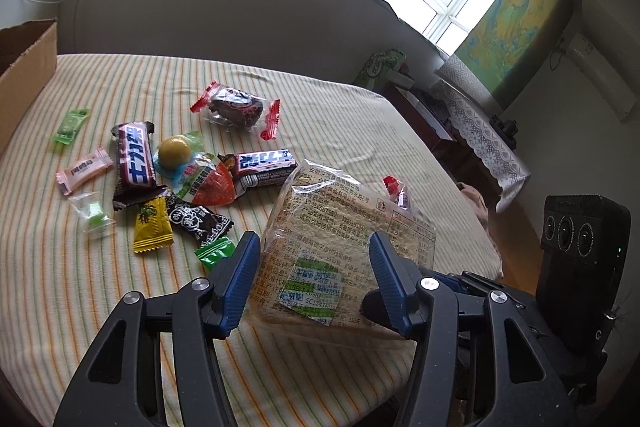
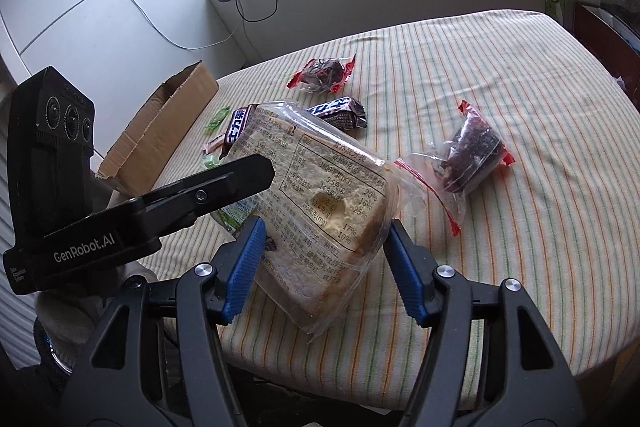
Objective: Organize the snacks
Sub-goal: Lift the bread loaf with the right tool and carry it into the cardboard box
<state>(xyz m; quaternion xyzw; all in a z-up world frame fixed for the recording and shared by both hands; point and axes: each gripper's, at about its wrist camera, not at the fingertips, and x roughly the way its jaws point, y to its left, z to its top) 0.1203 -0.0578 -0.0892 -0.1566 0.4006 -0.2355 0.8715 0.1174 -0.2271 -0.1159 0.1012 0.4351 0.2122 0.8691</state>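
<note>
Blue-padded left hand-held gripper (image 1: 314, 259), spread around clear-wrapped sliced bread pack (image 1: 340, 247), pads flanking it; whether they press it, cannot tell. Right hand-held gripper (image 2: 324, 243), likewise spread astride the same bread pack (image 2: 320, 195), which sits tilted at the near edge of the striped-cloth desk (image 2: 500, 87). Brown cardboard box (image 2: 160, 135), open, at the desk's left edge. Dark cake in red-ended clear wrapper (image 2: 472, 155), right of bread. Brown chocolate bar (image 1: 134, 163), among small candies.
</note>
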